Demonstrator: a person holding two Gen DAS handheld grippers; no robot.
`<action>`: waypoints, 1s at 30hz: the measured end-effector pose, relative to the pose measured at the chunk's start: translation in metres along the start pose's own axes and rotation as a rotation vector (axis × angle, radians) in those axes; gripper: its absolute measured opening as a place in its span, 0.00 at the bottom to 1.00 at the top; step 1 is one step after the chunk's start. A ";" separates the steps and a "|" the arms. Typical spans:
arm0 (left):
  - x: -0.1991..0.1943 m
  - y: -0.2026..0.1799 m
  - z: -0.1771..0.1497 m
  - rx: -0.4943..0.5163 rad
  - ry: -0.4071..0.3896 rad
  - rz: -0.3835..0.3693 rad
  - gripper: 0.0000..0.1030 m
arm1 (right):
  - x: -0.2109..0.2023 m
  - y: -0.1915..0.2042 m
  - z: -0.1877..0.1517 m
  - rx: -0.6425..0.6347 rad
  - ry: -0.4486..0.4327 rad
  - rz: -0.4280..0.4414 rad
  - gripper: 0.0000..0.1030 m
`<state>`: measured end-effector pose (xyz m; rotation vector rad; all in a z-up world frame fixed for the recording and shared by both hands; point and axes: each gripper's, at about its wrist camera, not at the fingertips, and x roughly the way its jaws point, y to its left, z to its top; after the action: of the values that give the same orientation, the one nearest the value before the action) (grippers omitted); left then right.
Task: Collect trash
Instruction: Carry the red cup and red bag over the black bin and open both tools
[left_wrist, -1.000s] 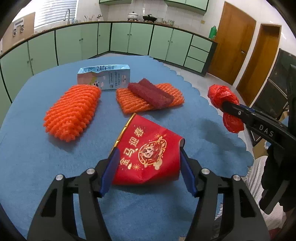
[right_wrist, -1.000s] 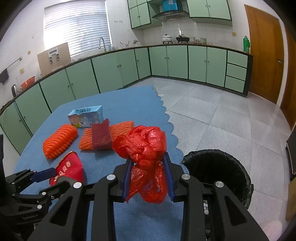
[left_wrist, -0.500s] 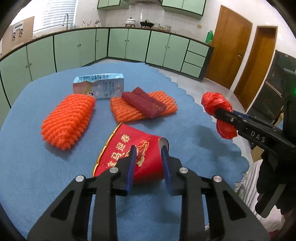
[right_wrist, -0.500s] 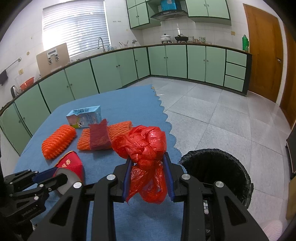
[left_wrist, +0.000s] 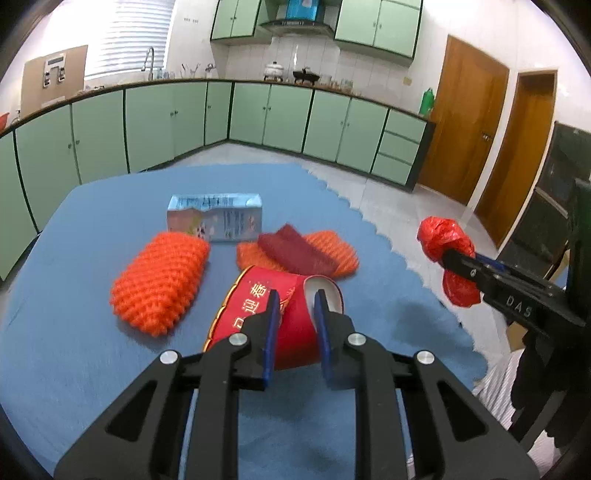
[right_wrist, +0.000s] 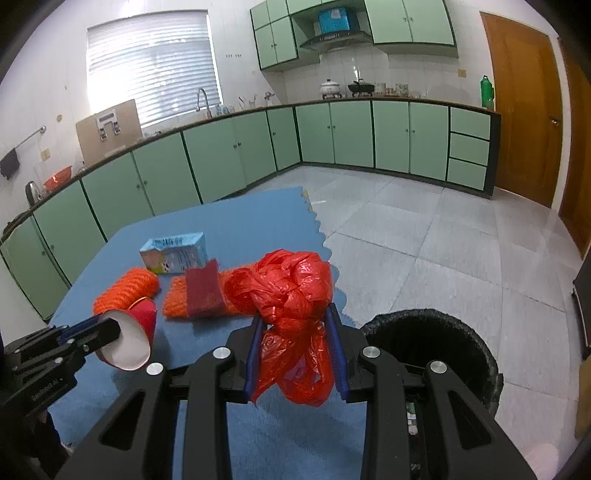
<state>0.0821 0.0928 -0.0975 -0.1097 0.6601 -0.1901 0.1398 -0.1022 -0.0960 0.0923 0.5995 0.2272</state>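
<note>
A red paper cup (left_wrist: 251, 306) with gold lettering sits squashed between the blue pads of my left gripper (left_wrist: 294, 295), whose jaws are closing on it. It hangs tilted just above the blue cloth, and in the right wrist view the cup's (right_wrist: 125, 343) white inside faces the camera. My right gripper (right_wrist: 293, 314) is shut on a crumpled red plastic bag (right_wrist: 288, 284), held off the table's right edge. Below and to its right on the floor stands a black-lined bin (right_wrist: 406, 317).
On the blue cloth (left_wrist: 92, 221) lie a light-blue milk carton (left_wrist: 214, 218), an orange foam net (left_wrist: 159, 280), and a second orange net (left_wrist: 332, 251) with a dark red one (left_wrist: 295, 253) on top. Green cabinets line the walls, and grey floor tiles lie to the right.
The left jaws have closed in from wide open and squeezed the red cup, which has risen off the cloth. The right gripper and its bag have stayed put.
</note>
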 end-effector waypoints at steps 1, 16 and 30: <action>-0.002 -0.002 0.003 0.002 -0.008 -0.002 0.17 | -0.002 -0.001 0.002 0.001 -0.007 0.001 0.30; 0.000 -0.058 0.044 0.073 -0.088 -0.084 0.16 | -0.036 -0.037 0.026 0.013 -0.080 -0.064 0.30; 0.079 -0.153 0.065 0.149 -0.043 -0.233 0.01 | -0.053 -0.120 0.029 0.089 -0.092 -0.204 0.30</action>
<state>0.1621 -0.0704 -0.0686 -0.0465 0.5870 -0.4589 0.1363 -0.2323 -0.0616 0.1263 0.5234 -0.0014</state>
